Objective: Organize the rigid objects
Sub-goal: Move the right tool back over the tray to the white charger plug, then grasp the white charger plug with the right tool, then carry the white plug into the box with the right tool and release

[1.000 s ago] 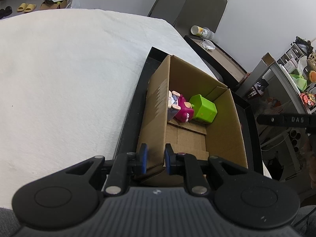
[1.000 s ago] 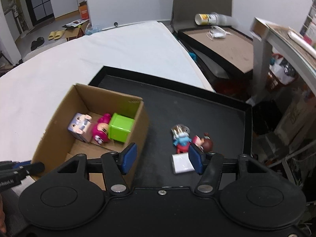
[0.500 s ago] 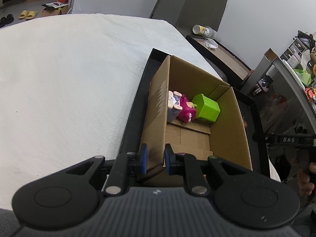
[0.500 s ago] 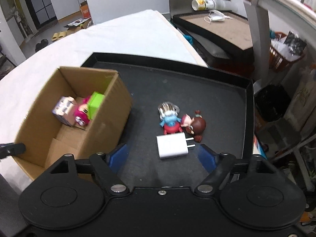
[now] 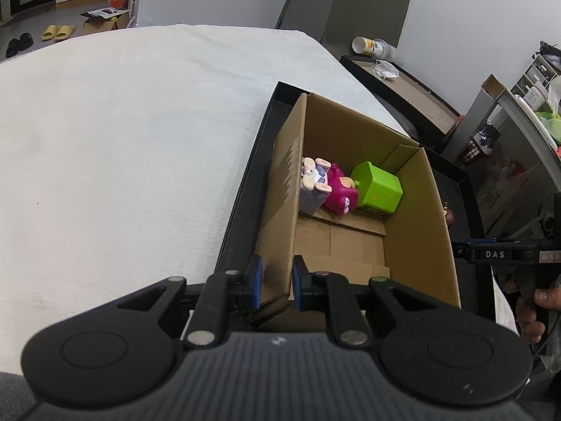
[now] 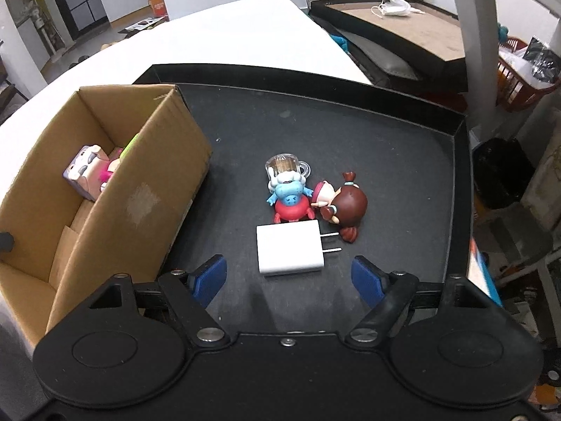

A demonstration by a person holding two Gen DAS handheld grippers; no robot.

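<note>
My left gripper (image 5: 274, 285) is pinched on the near corner of the box (image 5: 417, 217), its blue pads (image 5: 255, 282) pressed against the cardboard wall from either side. The box is plain brown cardboard, open at the top, and stands on the left part of a black tray (image 6: 350, 133) that lies on a white cloth (image 5: 122, 158). At the far end of the box floor sit three toys in a row, touching: a pale lilac block figure (image 5: 313, 184), a magenta figure (image 5: 340, 193) and a green cube (image 5: 378, 189). They lie ahead of my left tool, well apart from its tips.

To the right of the box, on the bare tray floor, lies a small cluster. A blue and red figure (image 6: 290, 200) lies with a clear mug (image 6: 284, 165) at its head. Just beside it, touching, lies a doll (image 6: 342, 205) with brown hair. Below these rests a white charger (image 6: 288, 247), flat, its two prongs pointing right towards the doll.

My right gripper (image 6: 289, 277) has its jaws spread wide, having just been opening, with nothing pressed between them. The charger lies just ahead of the gap, roughly centred between the two blue pads (image 6: 364, 282) and clear of both. The right hand (image 5: 533, 310) shows at the edge of the left view.
</note>
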